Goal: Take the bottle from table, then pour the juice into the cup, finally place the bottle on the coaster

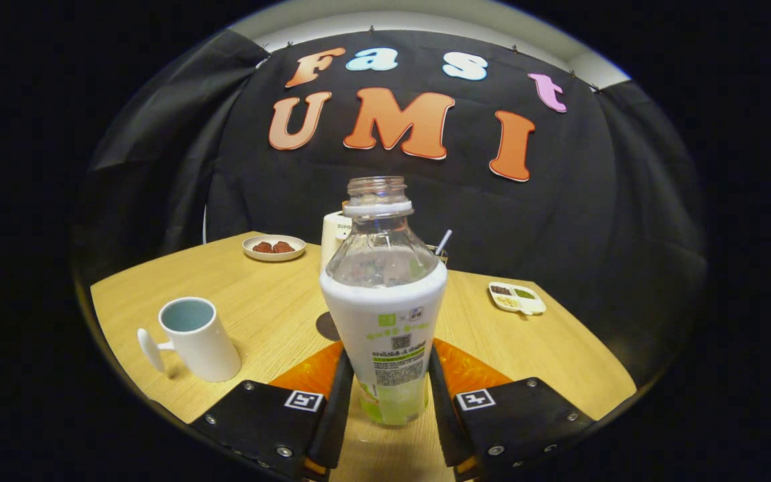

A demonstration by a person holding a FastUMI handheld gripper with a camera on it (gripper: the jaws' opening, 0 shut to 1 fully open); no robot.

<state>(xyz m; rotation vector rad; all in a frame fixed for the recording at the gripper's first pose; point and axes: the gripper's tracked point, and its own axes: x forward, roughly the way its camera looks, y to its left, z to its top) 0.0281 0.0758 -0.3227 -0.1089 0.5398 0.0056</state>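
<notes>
My hand-held gripper [390, 395] pinches the one uncapped bottle [385, 301] low on its body, both fingers against its sides, upright just over the desk [265, 301]. Step in hand, I judge: the take; next, carrying it toward the single cup [193, 338] and tilting. One dark coaster [327, 327] lies just behind the bottle; two small dishes [274, 247] sit beyond.

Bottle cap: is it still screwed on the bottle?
No. The bottle, standing upright between the fingers of the hand-held gripper, has a bare open neck with its threads showing and no cap on top.
</notes>
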